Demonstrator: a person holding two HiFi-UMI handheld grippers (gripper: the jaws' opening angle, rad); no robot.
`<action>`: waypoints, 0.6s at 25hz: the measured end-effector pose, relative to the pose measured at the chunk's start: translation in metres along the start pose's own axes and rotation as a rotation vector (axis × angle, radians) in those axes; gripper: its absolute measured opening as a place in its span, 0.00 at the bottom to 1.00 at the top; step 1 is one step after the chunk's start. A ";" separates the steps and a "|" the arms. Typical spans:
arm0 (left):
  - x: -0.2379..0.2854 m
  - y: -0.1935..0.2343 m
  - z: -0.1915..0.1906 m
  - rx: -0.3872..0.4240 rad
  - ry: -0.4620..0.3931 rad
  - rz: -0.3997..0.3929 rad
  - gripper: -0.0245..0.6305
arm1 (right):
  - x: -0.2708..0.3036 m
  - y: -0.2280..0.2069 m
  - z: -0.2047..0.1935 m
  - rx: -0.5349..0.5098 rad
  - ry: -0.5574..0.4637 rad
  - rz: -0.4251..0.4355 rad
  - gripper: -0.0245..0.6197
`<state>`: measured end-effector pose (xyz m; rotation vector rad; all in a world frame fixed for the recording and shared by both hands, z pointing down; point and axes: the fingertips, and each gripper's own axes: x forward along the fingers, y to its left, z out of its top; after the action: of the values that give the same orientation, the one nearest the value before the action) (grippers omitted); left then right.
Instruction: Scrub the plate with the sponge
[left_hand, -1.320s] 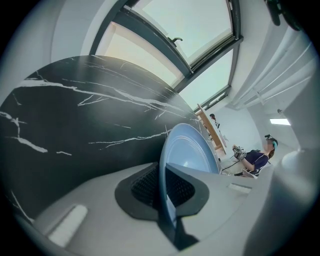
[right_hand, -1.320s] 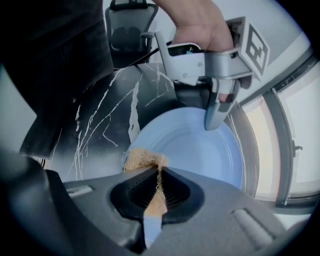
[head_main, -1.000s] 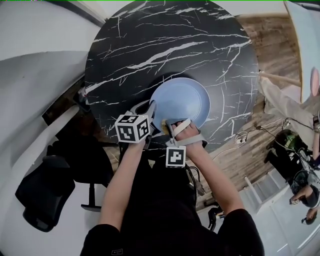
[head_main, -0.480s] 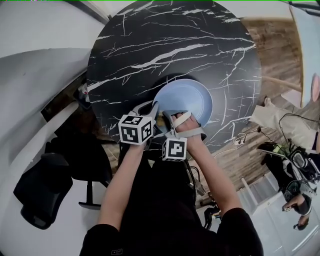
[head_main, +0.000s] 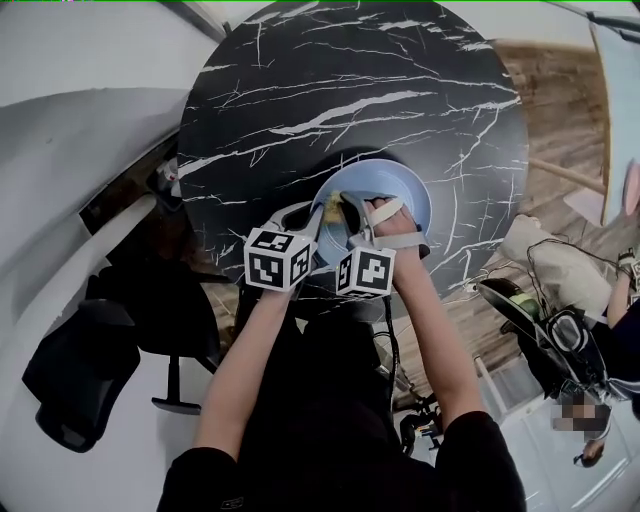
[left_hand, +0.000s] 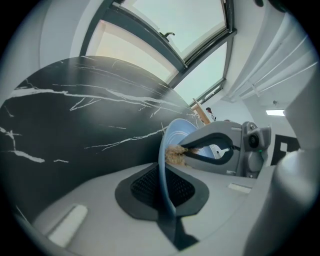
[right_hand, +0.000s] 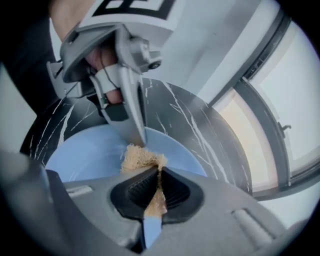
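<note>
Two tools meet at the pale blue plate (head_main: 405, 195), which sits on the near part of the round black marble worktop (head_main: 330, 90), just in front of the person. The left tool (left_hand: 167, 192) is closed on the plate's near-left rim, and the thin blue edge runs straight between its dark ribbed pads (left_hand: 145, 185). The right tool (right_hand: 154, 192) is clamped on a tan, fibrous sponge (right_hand: 140, 157). The sponge's free end sticks out past the jaws and rests on the plate's inner face, just beside the left tool's tip. The right hand (head_main: 395, 232) is over the plate's near half, close beside the left one.
</note>
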<state>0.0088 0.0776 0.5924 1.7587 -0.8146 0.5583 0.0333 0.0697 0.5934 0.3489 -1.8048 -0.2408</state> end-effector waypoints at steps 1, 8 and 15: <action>0.000 0.000 0.000 0.000 0.000 0.000 0.06 | 0.002 -0.009 -0.004 0.018 0.007 -0.019 0.07; 0.000 0.000 -0.001 -0.015 -0.002 -0.006 0.06 | 0.004 -0.059 -0.049 0.141 0.126 -0.154 0.07; 0.000 0.000 -0.001 -0.040 -0.012 -0.010 0.06 | -0.003 -0.065 -0.083 0.276 0.173 -0.244 0.07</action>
<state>0.0088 0.0788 0.5928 1.7302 -0.8194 0.5222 0.1214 0.0113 0.5901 0.7649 -1.6248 -0.1265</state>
